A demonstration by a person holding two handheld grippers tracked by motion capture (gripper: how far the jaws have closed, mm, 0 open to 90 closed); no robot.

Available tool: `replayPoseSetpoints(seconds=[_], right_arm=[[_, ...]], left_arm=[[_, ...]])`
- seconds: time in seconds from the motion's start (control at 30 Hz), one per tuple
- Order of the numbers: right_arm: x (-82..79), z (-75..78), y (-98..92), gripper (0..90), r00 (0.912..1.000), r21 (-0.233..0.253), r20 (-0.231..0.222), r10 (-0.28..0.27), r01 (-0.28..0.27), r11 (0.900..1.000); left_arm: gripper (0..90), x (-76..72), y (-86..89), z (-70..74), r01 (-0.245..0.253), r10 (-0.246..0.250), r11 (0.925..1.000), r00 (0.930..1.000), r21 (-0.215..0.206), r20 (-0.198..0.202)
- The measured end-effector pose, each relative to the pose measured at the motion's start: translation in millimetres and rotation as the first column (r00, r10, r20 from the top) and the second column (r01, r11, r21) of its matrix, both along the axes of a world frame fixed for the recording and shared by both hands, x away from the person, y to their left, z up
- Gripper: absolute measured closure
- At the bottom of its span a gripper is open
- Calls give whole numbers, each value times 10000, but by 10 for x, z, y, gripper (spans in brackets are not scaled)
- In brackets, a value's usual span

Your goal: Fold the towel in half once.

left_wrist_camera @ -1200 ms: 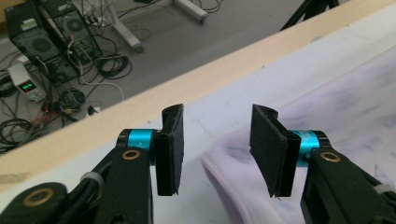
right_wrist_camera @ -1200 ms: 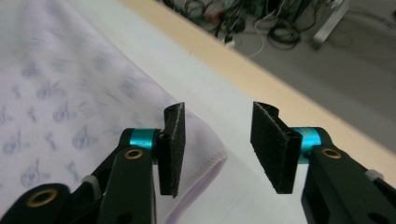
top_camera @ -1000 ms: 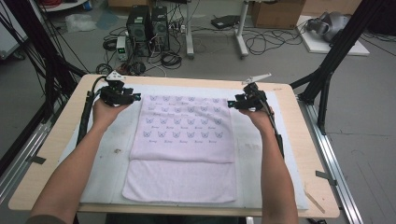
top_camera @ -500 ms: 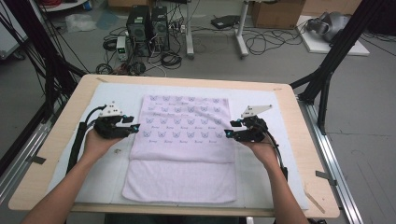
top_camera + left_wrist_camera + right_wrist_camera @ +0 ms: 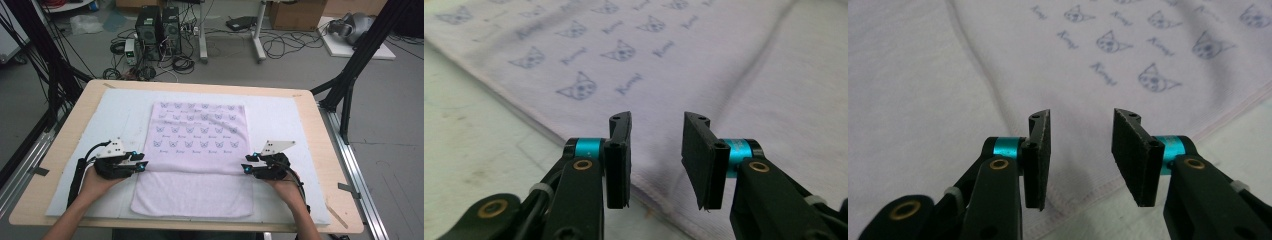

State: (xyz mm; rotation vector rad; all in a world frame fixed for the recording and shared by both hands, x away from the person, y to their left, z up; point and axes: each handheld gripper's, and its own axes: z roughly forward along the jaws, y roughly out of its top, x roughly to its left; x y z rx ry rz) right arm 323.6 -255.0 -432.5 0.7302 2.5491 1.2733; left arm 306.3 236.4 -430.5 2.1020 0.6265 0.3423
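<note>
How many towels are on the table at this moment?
1. A single pale towel with a cat print lies flat in the middle of the table, its near part folded. The left tool and right tool flank it, both open.

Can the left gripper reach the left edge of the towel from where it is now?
Probably yes. The left gripper sits right beside the towel, its jaws open. In the left gripper view, the towel's hem lies just beyond the jaws with nothing between them.
</note>
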Motion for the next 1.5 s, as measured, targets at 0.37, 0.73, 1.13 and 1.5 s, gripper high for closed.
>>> replayPoseSetpoints(seconds=[0.37, 0.73, 1.13, 1.5], right_arm=[[-15, -157, 92, 776, 9993, -422, -189, 337, -345, 9985], [-41, -80, 56, 878, 9996, -129, -19, 281, -281, 9995], [-197, 485, -4, 880, 9941, 603, 865, 656, -709, 9957], [-737, 396, -75, 724, 9842, 759, 164, 1764, -1771, 9813]], left_arm=[[838, 59, -55, -148, 136, -107, 9974, 9991, 703, -407], [860, 28, -29, -45, -67, 72, 9997, 9997, 237, -233], [865, -173, 63, 464, 71, -74, 10000, 9987, 69, 497], [674, -684, 145, 269, 1137, -1138, 9914, 9935, 644, -27]])
